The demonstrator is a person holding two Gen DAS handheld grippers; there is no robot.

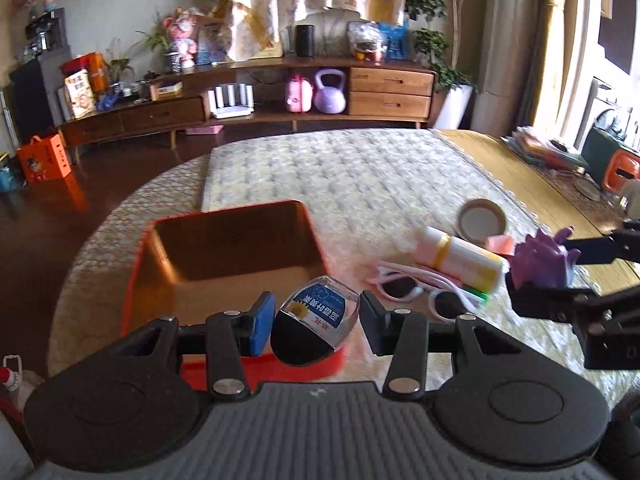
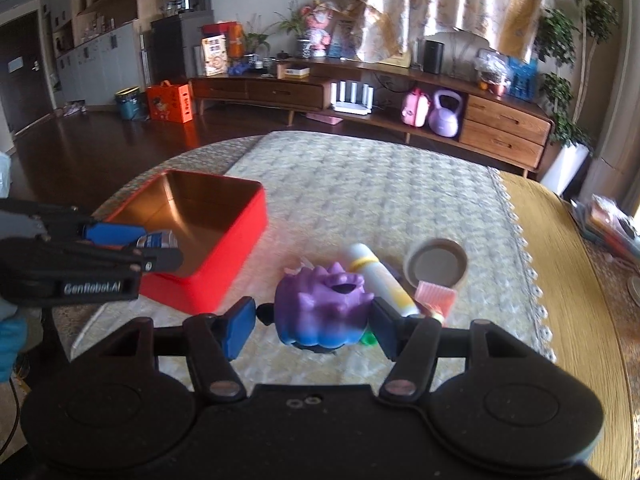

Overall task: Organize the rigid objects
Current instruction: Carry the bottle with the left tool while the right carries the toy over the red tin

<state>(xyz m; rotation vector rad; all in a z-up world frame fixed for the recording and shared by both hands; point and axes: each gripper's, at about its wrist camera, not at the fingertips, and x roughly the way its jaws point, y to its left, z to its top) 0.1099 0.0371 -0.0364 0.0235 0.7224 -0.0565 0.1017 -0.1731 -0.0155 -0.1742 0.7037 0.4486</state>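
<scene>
My left gripper (image 1: 318, 322) holds a small clear bottle (image 1: 316, 324) with a blue label and black cap, over the near edge of the open red tin box (image 1: 224, 264). It also shows in the right wrist view (image 2: 154, 246) above the box (image 2: 224, 236). My right gripper (image 2: 312, 326) holds a purple toy figure (image 2: 320, 304) a little above the quilted table. In the left wrist view the right gripper (image 1: 548, 268) and toy (image 1: 542, 258) hang at the right. The jaws sit wide with small gaps beside each object.
A white roll with a yellow band (image 1: 460, 258), white sunglasses (image 1: 416, 290), a green marker (image 1: 478, 294), a pink item (image 2: 436, 294) and a tape roll (image 2: 436, 266) lie on the quilted cloth (image 1: 340, 176). A bare wooden tabletop (image 2: 568, 280) lies right. A low cabinet (image 1: 280, 92) stands behind.
</scene>
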